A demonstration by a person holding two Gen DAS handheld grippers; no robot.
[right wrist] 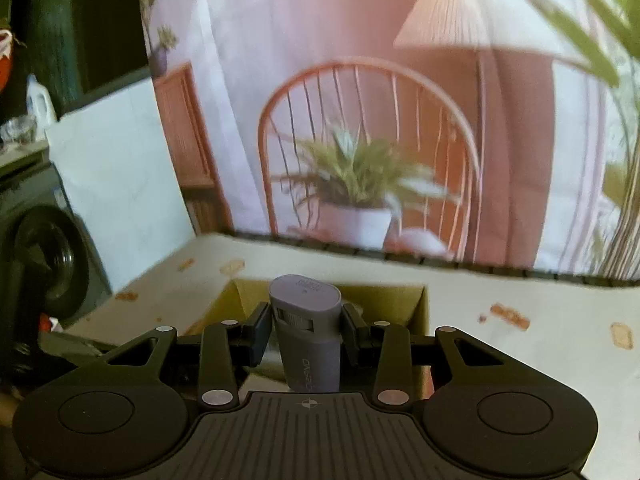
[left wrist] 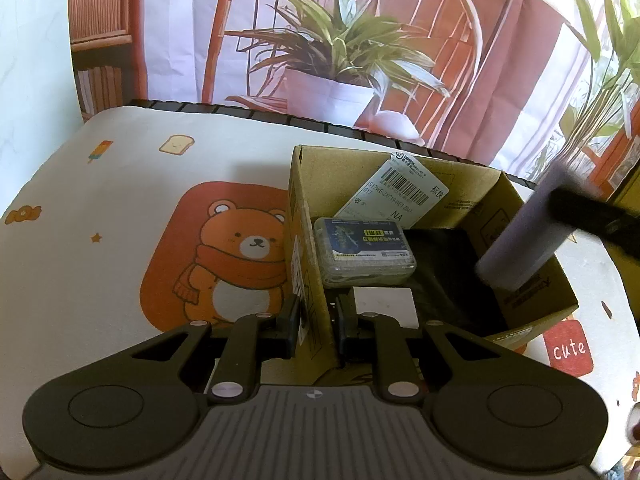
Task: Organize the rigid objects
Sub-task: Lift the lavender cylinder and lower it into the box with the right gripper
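This is looking like a home corner dressed up as a recording set rather than a lived-in room: a printed fabric backdrop (left wrist: 400,40) showing an orange spindle-back chair, a potted plant and a pleated lamp is hanging behind the bench. A cream cartoon tablecloth with an orange bear (left wrist: 224,256) is covering that bench. Off to the left, a dark front-loading washing machine (right wrist: 44,256) and a white detergent bottle (right wrist: 39,100) are showing past the backdrop's edge.
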